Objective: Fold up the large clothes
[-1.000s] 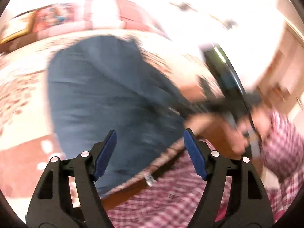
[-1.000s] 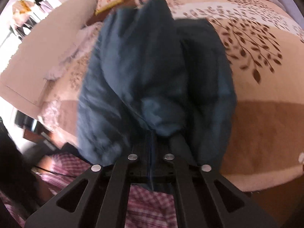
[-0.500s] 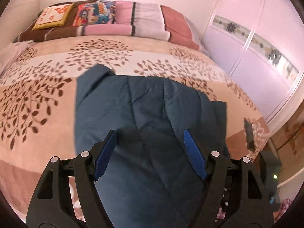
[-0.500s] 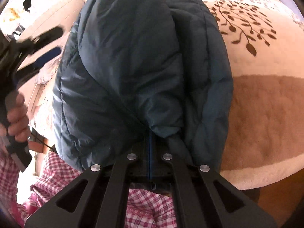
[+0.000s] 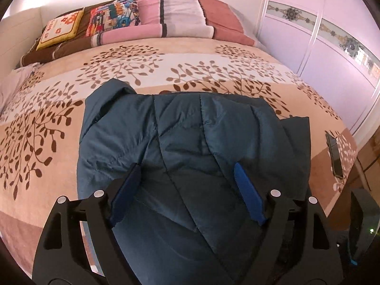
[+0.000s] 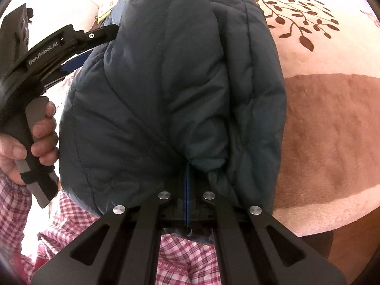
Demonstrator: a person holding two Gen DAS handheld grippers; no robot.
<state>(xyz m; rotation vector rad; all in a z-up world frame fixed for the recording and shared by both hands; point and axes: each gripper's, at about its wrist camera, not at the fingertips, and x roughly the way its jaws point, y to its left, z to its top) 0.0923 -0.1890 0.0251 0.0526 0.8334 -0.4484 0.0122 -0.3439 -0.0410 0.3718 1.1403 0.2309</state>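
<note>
While the dark blue padded jacket [image 5: 194, 142] lies spread across the near part of the bed [image 5: 166, 71], its lower portion runs beneath the left gripper [image 5: 187, 178] and fills that view from about 9 o'clock round to 3 o'clock. This gripper's jaws stand far apart and are opening; the blue pads [image 5: 247, 192] hover above the fabric with the cloth showing in the gap, and neither pad presses on it. A dark phone [image 5: 336, 156] lies on the bedspread at 3 o'clock, near the bed's edge, and patterned pillows [image 5: 114, 16] sit at 12 o'clock by the headboard.

From the right wrist view, the jacket [image 6: 171, 83] bulges up from the right gripper [image 6: 187, 190], whose jaws are clamped tight on a bunched fold of it; the fabric rises from the pinch toward 12 o'clock and droops over the bed's edge. At 9 o'clock the left hand [image 6: 26, 140] wraps the handle of its gripper [image 6: 71, 57], fingers curled round the grip, with the tool angled toward the jacket's left side. A checked sleeve [image 6: 14, 201] shows at 8 o'clock.
</note>
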